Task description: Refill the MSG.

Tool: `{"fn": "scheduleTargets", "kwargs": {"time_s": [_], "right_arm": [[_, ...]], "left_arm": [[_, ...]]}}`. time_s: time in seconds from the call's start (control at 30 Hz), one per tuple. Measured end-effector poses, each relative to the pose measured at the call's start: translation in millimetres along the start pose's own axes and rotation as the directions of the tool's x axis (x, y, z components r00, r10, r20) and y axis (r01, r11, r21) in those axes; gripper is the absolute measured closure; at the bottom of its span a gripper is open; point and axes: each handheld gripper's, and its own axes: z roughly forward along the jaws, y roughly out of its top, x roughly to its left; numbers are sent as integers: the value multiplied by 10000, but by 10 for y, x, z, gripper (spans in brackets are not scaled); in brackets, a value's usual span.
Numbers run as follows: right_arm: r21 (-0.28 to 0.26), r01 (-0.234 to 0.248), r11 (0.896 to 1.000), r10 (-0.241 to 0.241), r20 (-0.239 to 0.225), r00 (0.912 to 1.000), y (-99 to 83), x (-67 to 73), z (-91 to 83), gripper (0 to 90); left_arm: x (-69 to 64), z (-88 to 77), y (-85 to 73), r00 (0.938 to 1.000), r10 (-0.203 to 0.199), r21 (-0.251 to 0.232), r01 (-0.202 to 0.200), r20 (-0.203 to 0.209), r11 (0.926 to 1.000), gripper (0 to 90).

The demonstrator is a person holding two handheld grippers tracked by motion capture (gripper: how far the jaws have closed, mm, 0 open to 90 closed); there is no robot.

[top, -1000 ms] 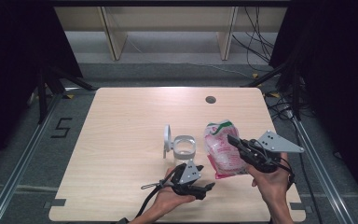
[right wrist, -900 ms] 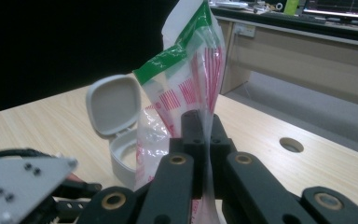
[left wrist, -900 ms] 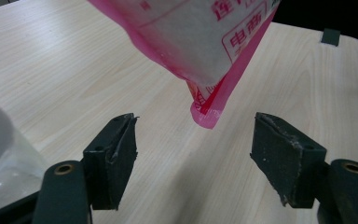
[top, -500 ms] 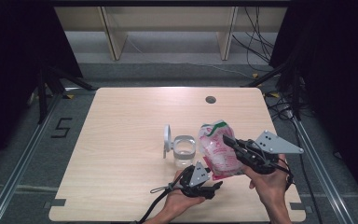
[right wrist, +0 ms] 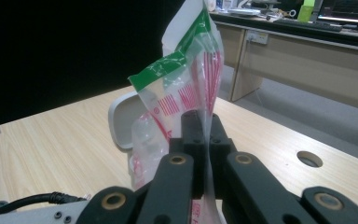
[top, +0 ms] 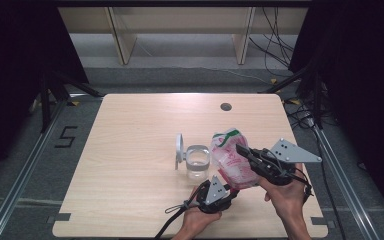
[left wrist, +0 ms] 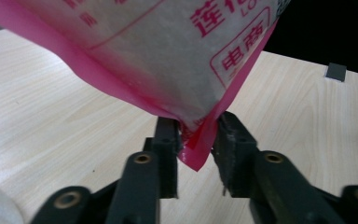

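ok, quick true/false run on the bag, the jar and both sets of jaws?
1. The right gripper has its jaws clamped on the plastic bag. True.
2. The bag lies flat on the table. False: it is held up off it.
3. The left gripper has the bag's pink bottom corner between its jaws, which have just been closing. True.
4. The glass jar stands right of the bag in the high view. False: left of it.
5. The jar's lid is shut. False: it stands open.
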Motion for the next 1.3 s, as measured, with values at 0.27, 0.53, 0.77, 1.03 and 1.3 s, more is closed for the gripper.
{"fn": "scheduleTargets", "kwargs": {"time_s": [0.27, 0.53, 0.77, 1.03, 1.3], "right_arm": [[-21, -528, 9986, 528, -112, 9985, 66, -28, 156, 900], [89, -760, 9971, 760, -101, 9971, 93, -40, 329, 900], [223, -711, 9972, 714, -105, 9974, 129, -35, 450, 900], [173, -743, 9971, 745, -146, 9971, 139, -30, 588, 900], [314, -1062, 9939, 1065, -97, 9943, 145, -24, 688, 900]], "left_arm": [[-11, 43, 7, 9984, -529, -437, 519, -218, 9977, 778], [-16, 74, -11, 9943, -1002, -745, 973, -353, 9925, 783], [-40, 93, 0, 9930, -1018, -835, 966, -594, 9918, 786], [-26, 140, 38, 9903, -1292, -889, 1243, -520, 9883, 786], [-6, 210, 61, 9878, -1519, -1315, 1461, -354, 9805, 784]]}}
